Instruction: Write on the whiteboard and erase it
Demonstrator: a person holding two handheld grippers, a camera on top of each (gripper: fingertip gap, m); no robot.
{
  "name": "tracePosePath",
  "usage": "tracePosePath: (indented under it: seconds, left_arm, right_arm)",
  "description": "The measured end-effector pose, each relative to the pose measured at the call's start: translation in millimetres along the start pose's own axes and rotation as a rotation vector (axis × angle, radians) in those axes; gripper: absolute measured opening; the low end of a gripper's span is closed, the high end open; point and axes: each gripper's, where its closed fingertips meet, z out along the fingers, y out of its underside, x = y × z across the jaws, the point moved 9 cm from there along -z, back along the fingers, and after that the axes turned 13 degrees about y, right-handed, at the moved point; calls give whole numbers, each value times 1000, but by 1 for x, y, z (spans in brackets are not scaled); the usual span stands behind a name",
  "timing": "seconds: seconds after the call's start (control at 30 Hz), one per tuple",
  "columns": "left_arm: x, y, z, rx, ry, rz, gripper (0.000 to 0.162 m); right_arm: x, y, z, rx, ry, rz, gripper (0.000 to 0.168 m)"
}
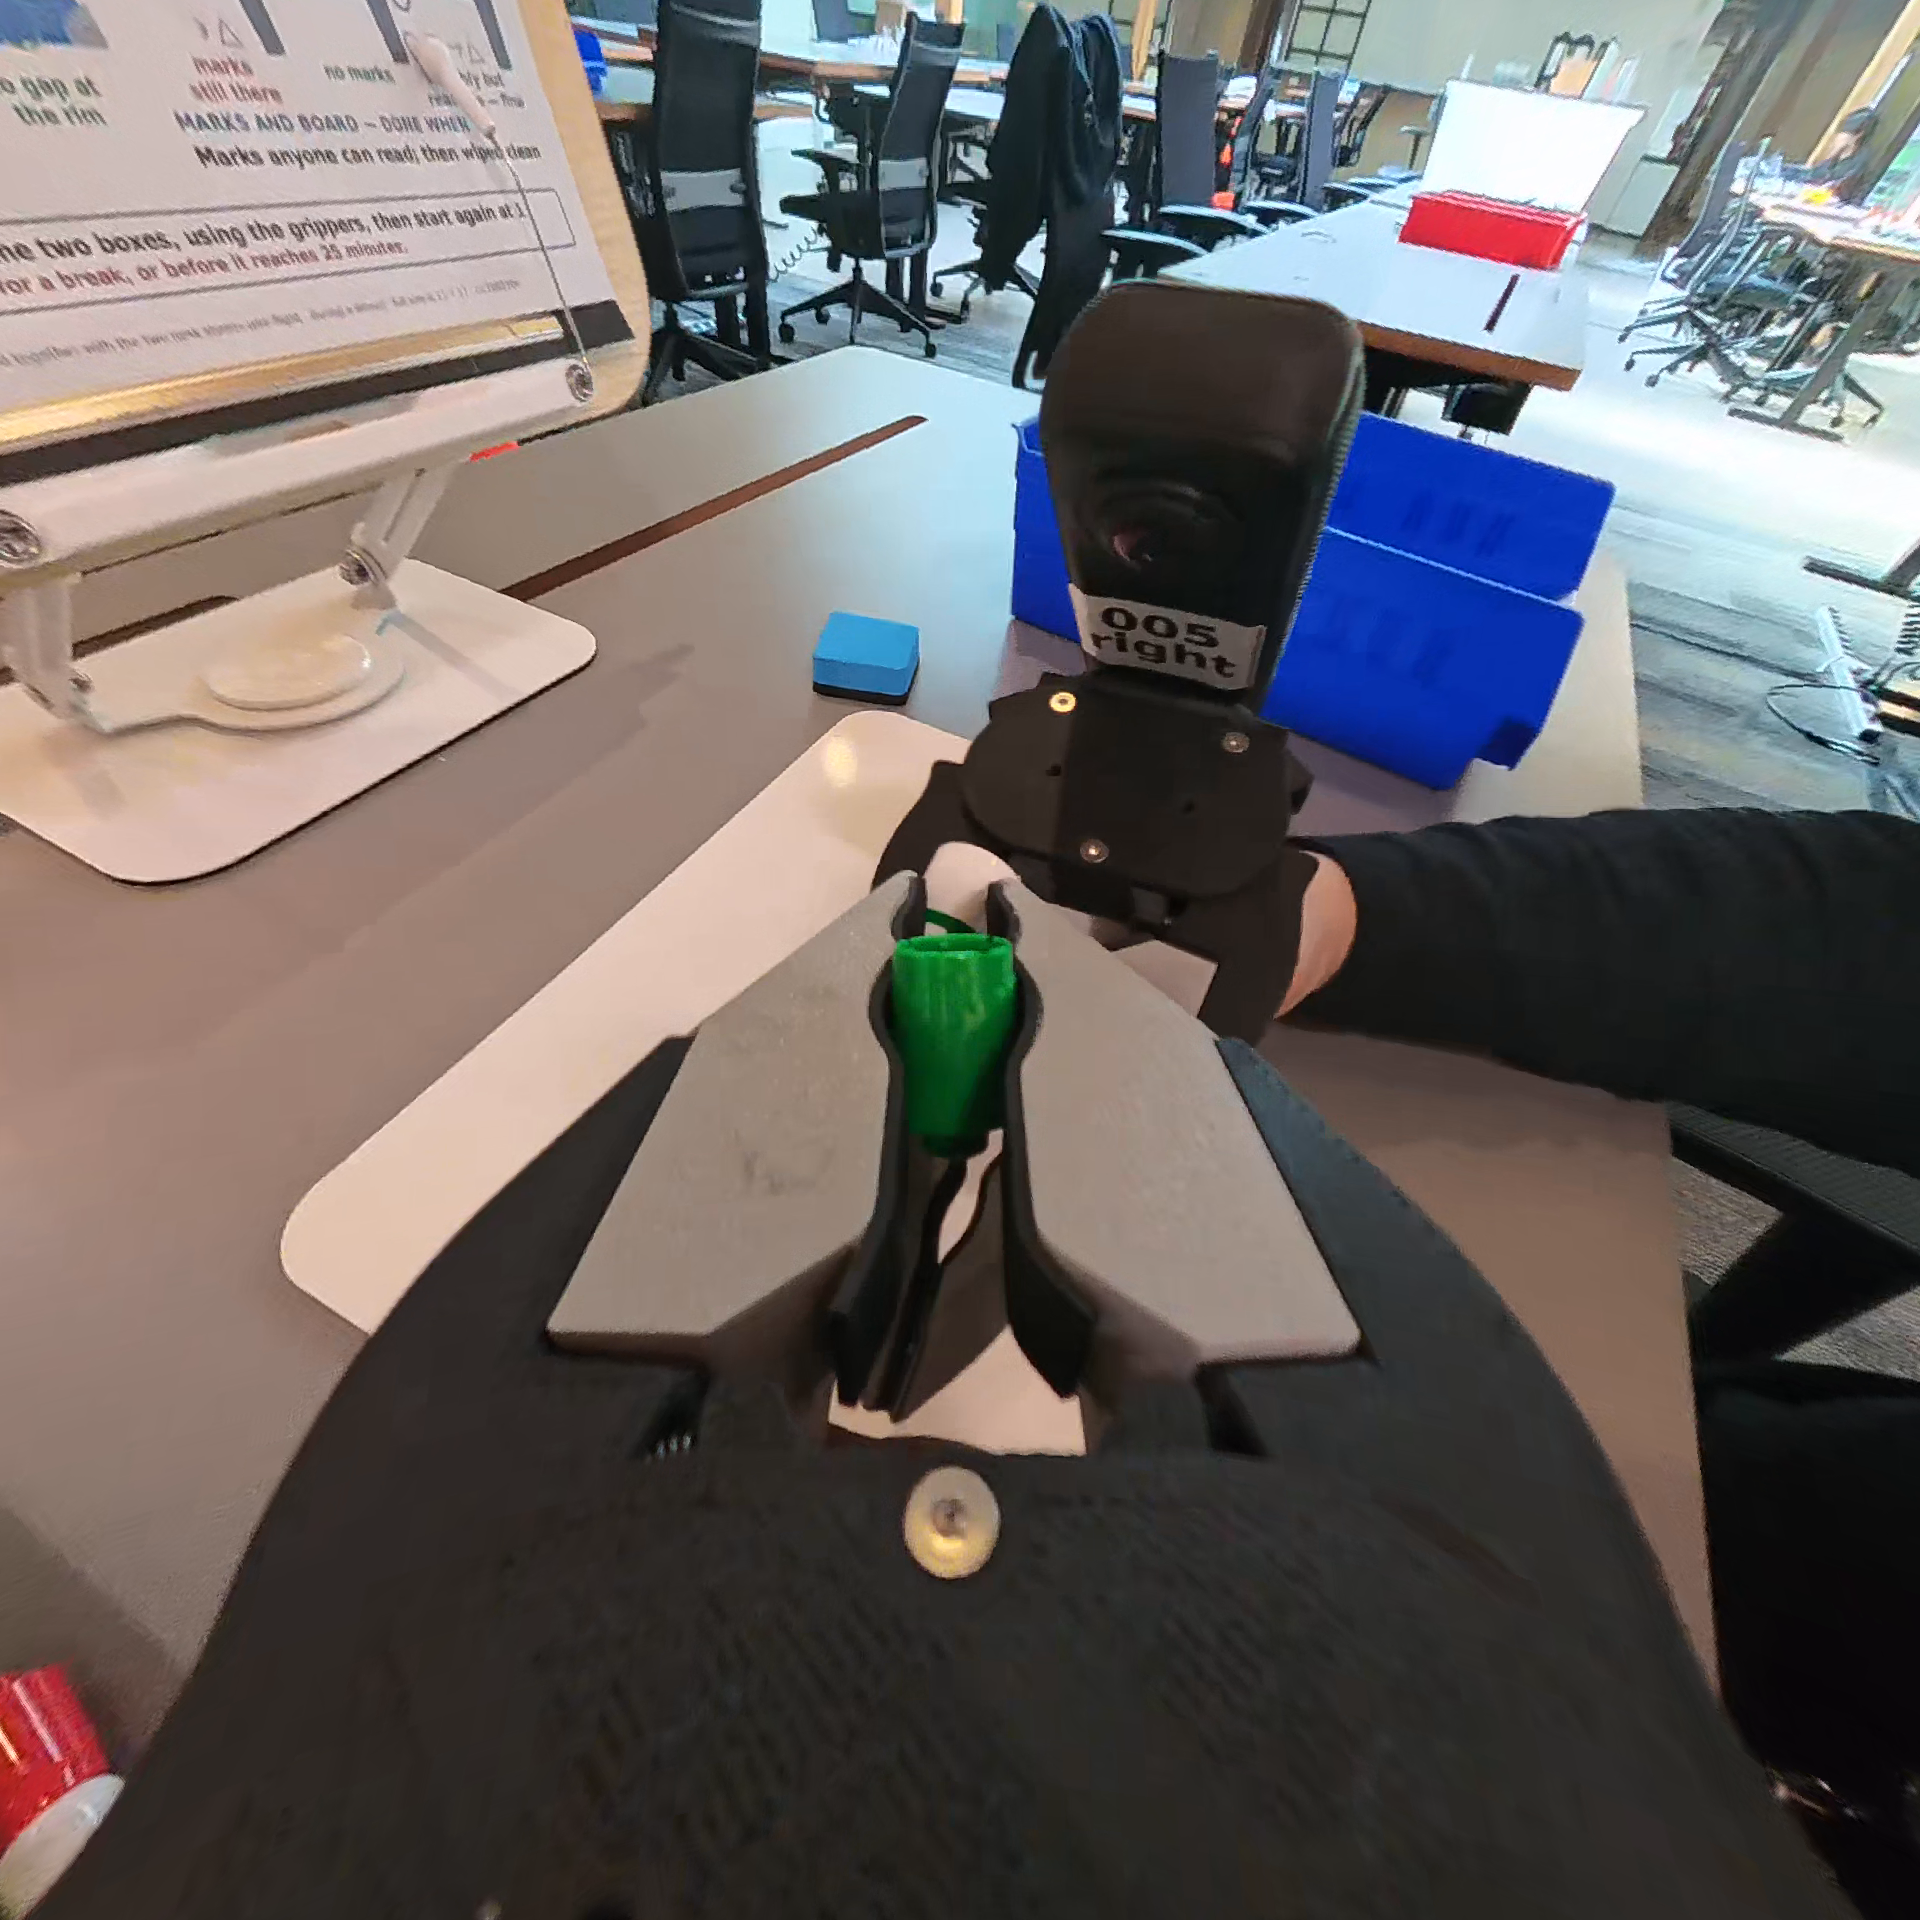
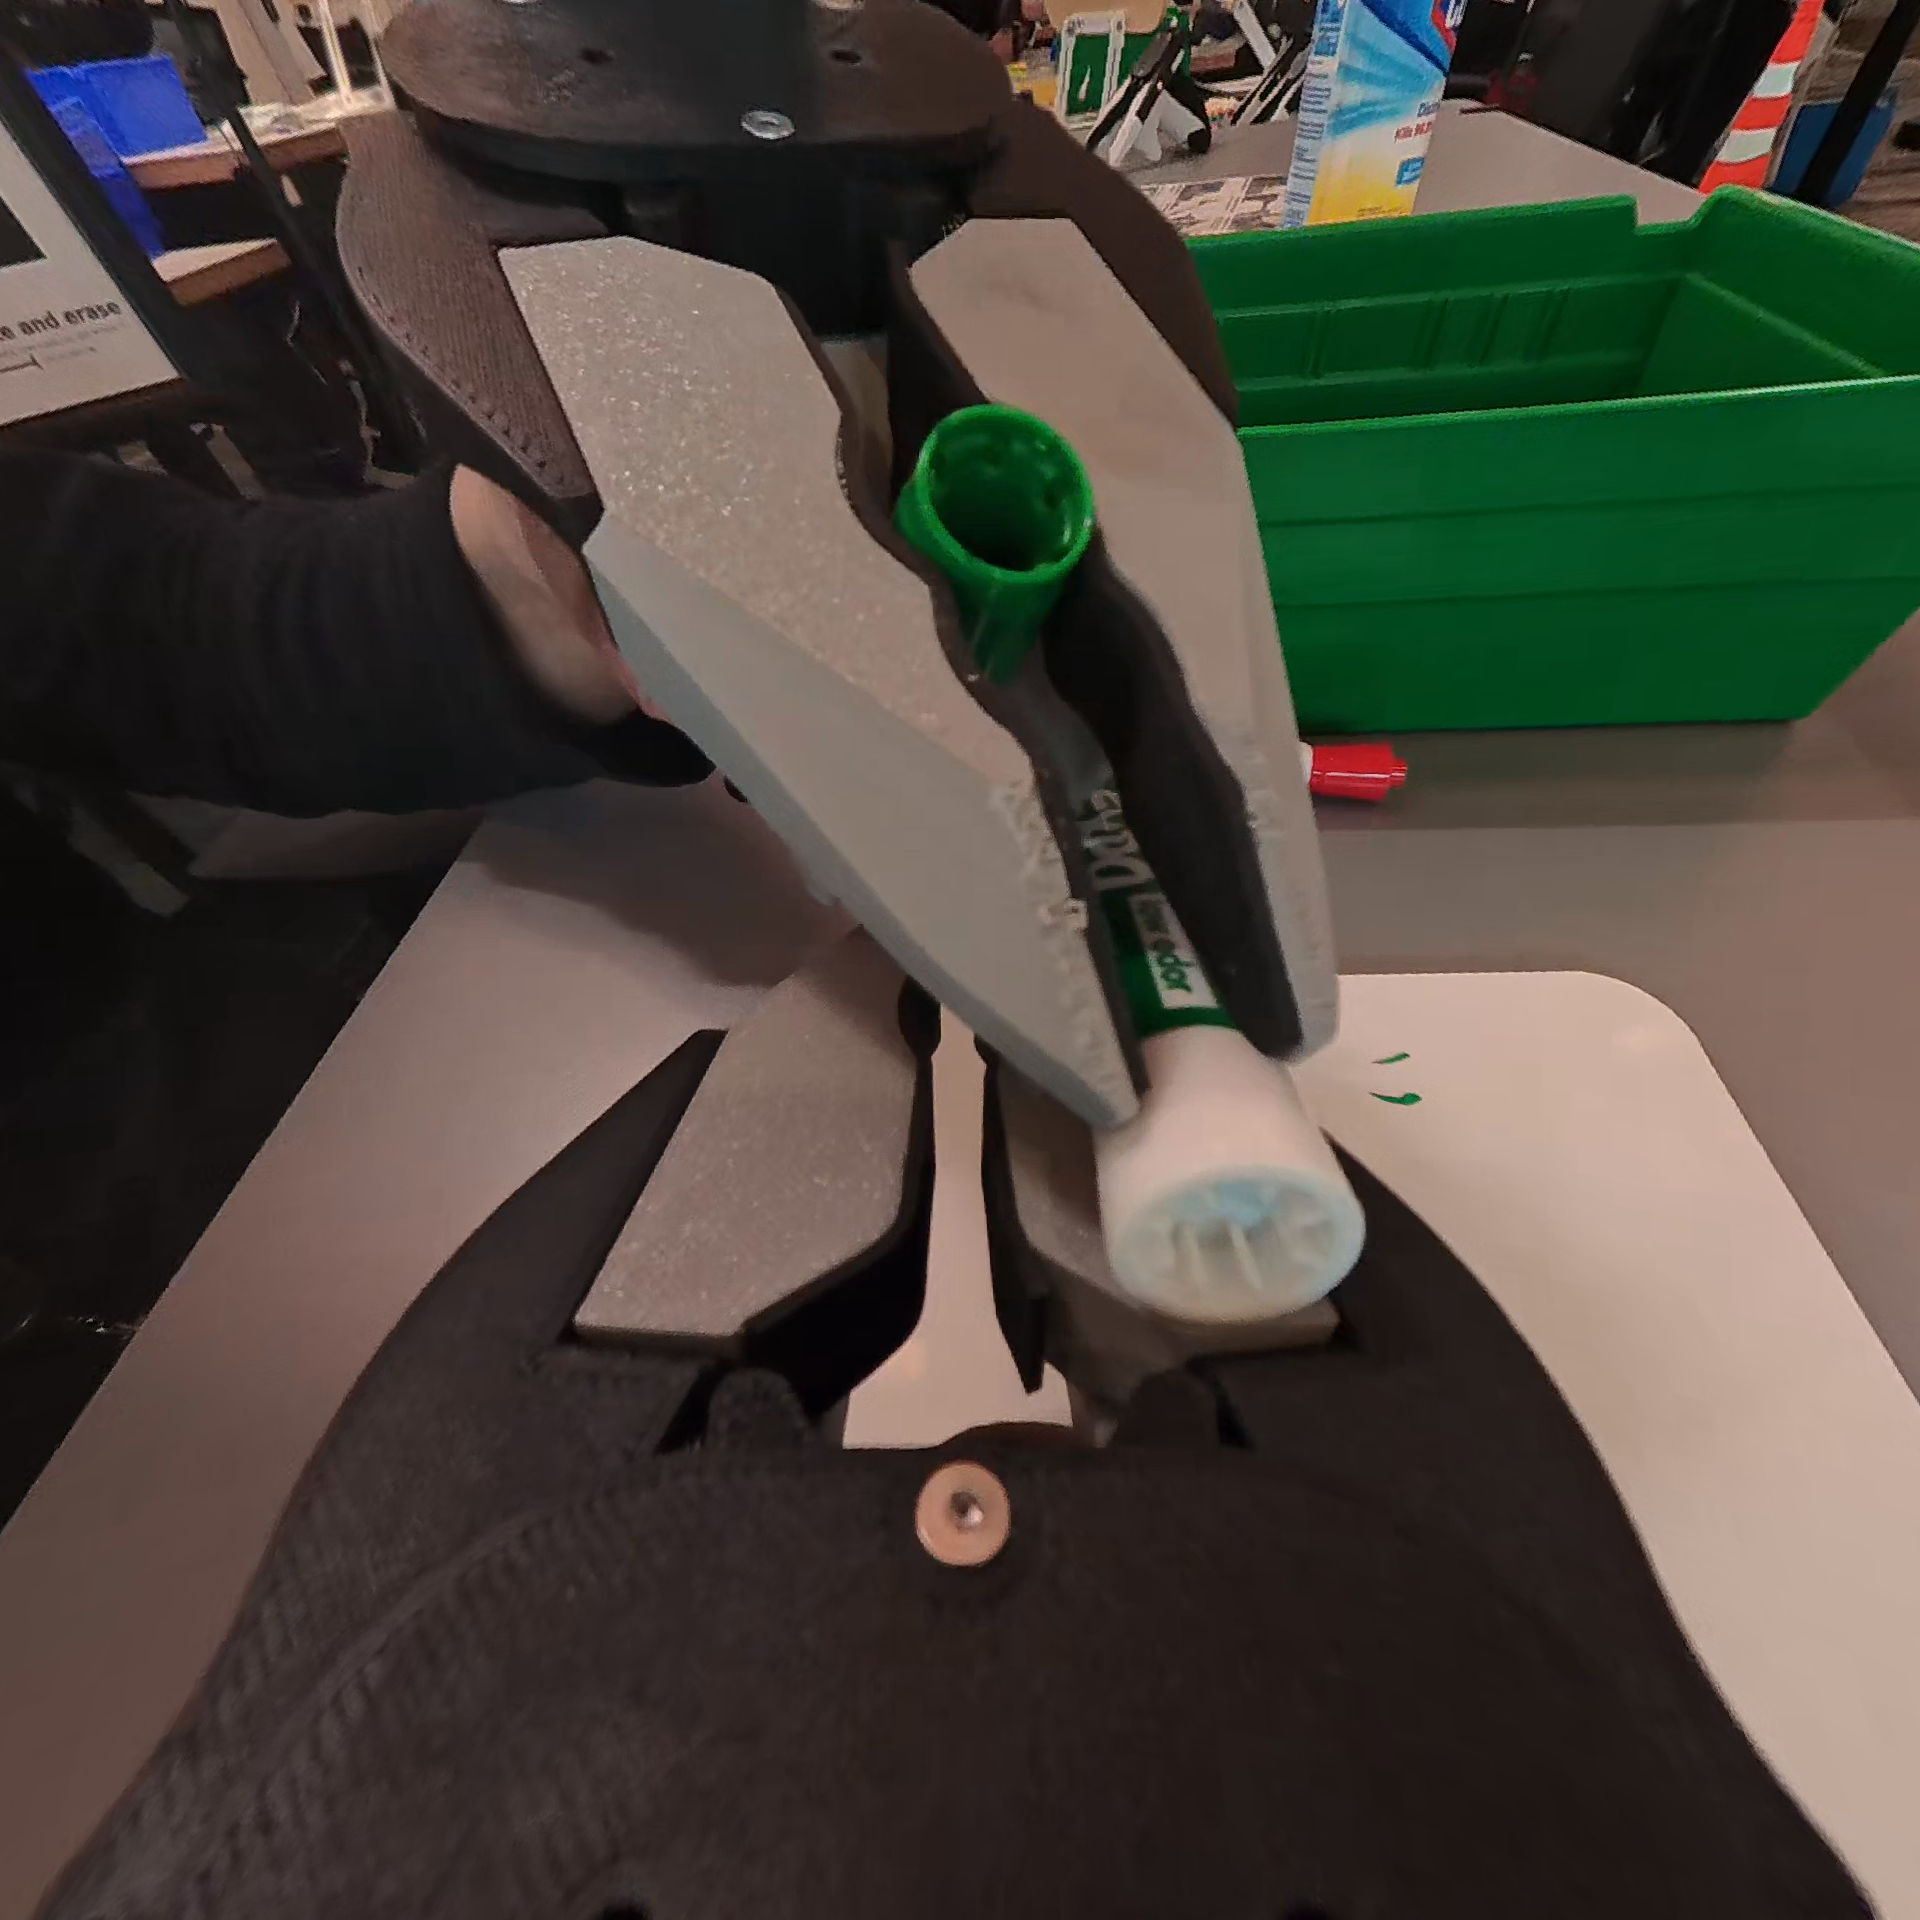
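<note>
My left gripper (image 1: 956,899) is shut on a green marker (image 1: 951,1039). The marker's green cap sits between the pads. In the right wrist view the left gripper (image 2: 1216,1070) comes in from above, and the marker (image 2: 1164,966) lies along its fingers. The marker's white end (image 2: 1231,1205) sticks out past the tips, over the whiteboard (image 2: 1558,1247). Two short green marks (image 2: 1394,1081) are on the board. My right gripper (image 2: 951,1023) is shut just below, its tips partly hidden behind the left gripper. Its black body (image 1: 1132,769) faces the left gripper across the whiteboard (image 1: 623,1039).
A blue eraser (image 1: 865,655) lies beyond the board, next to blue bins (image 1: 1455,603). A white stand with a printed sheet (image 1: 260,665) is at the left. A green bin (image 2: 1558,468) stands behind the board, with a red marker (image 2: 1356,771) in front of it. The left gripper's tips are roughly 10 cm from the right gripper's.
</note>
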Motion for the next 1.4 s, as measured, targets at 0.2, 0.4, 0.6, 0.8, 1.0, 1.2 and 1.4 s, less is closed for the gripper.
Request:
tracePosePath:
  seconds: [0.2,0.4,0.6,0.8,1.0,1.2,1.4]
  left_arm:
    - [2,-6,-2,-13,57,-11,9]
    - [3,-9,3,-8,62,-4,10]
    - [1,-8,2,-2,83,-28,10]
    - [-1,-5,1,3,102,-56,9]
    - [-3,-5,-4,53,156,-105,10]
    - [-2,-6,-17,86,171,-80,9]
    - [1,-15,-63,30,87,7,9]
  right_arm:
    - [3,-3,-4,50,121,-93,0]
    - [9,-4,-7,105,147,-7,12]
    - [10,-4,-7,127,129,56,18]
    - [10,-2,-6,116,104,88,18]
    - [8,-2,-4,112,90,96,16]
    - [13,-5,-8,107,142,111,16]
    - [28,-7,-33,191,65,182,15]
